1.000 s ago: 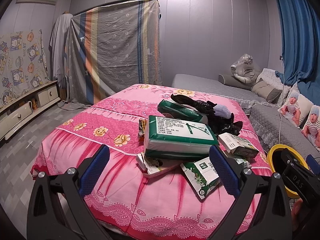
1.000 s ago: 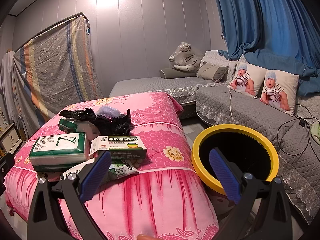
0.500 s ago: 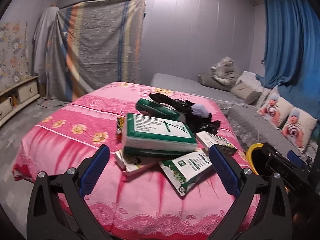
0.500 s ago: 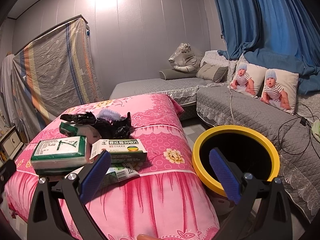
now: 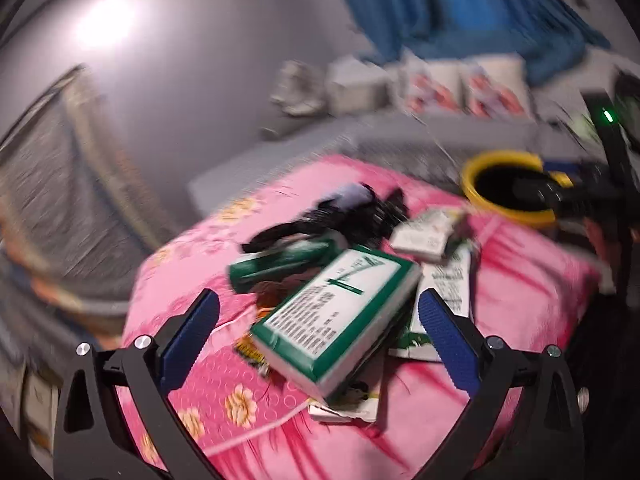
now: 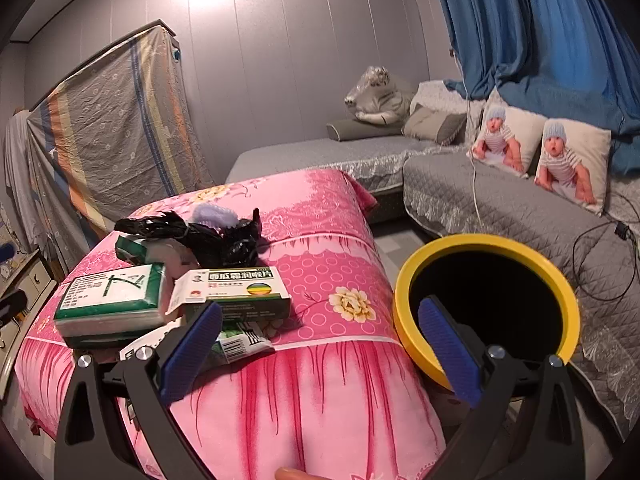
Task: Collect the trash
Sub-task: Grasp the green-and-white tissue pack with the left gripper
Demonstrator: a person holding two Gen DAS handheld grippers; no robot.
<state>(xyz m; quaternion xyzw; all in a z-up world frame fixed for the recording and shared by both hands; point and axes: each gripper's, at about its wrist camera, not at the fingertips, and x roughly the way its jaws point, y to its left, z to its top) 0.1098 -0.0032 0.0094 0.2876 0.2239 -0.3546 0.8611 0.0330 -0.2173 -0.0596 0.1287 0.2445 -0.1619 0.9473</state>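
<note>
A pile of trash lies on the pink flowered cloth of a table. On top is a big green-and-white pack. Beside it lie a medicine box, a green box, a crumpled black bag and flat green-white wrappers. My left gripper hangs open just above the big pack, its view blurred. My right gripper is open over the table's near edge, empty. A yellow-rimmed black bin stands right of the table.
A grey L-shaped sofa with baby-print cushions lies behind the bin, and a cable trails over it. Blue curtains hang at the right. A striped sheet covers furniture at the back left.
My left gripper has swung fast to the right and closer over the pile, blurring its view. The right gripper has barely moved.
</note>
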